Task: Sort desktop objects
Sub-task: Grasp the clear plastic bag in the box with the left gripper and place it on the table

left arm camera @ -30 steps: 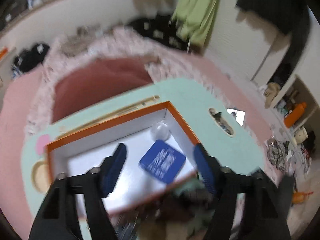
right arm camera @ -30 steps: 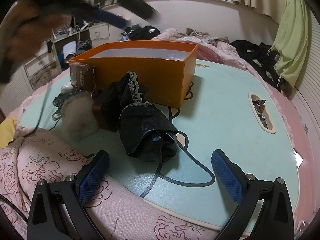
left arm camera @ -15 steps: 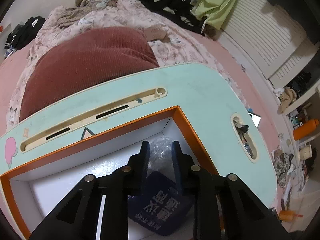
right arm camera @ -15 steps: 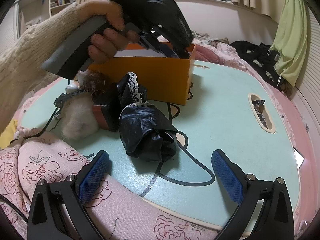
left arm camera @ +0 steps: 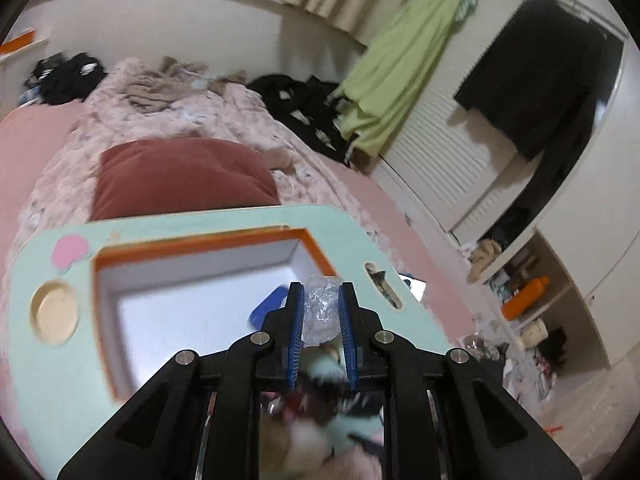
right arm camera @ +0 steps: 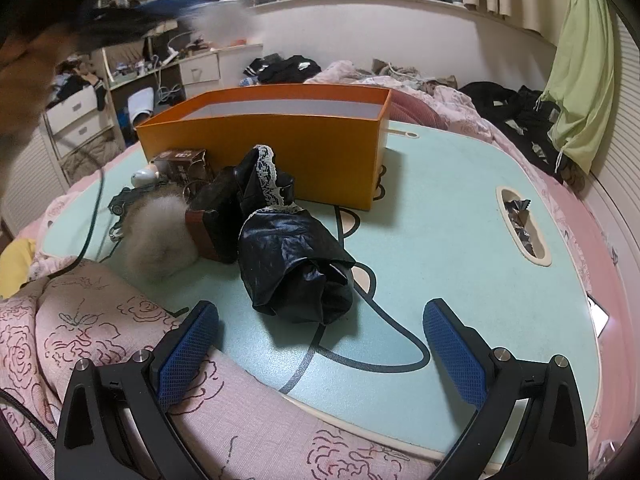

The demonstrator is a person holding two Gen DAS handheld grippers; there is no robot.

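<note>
My left gripper is shut on a crumpled clear plastic wrapper and holds it up above the orange box, whose white inside holds a blue card. In the right wrist view the orange box stands on the mint lap table. A black lace-trimmed bag, a fluffy grey pompom, a brown carton and a white round item lie in front of it. My right gripper is open and empty at the table's near edge.
A pink rose-print blanket lies under my right gripper. The table has a cup recess and a side slot holding wrappers. A red cushion and bedding lie beyond. Blurred at upper left in the right wrist view is my left hand.
My left gripper dipped into the box, shut on the clear wrapper and lifted it up out of the box. My right gripper has not moved.
</note>
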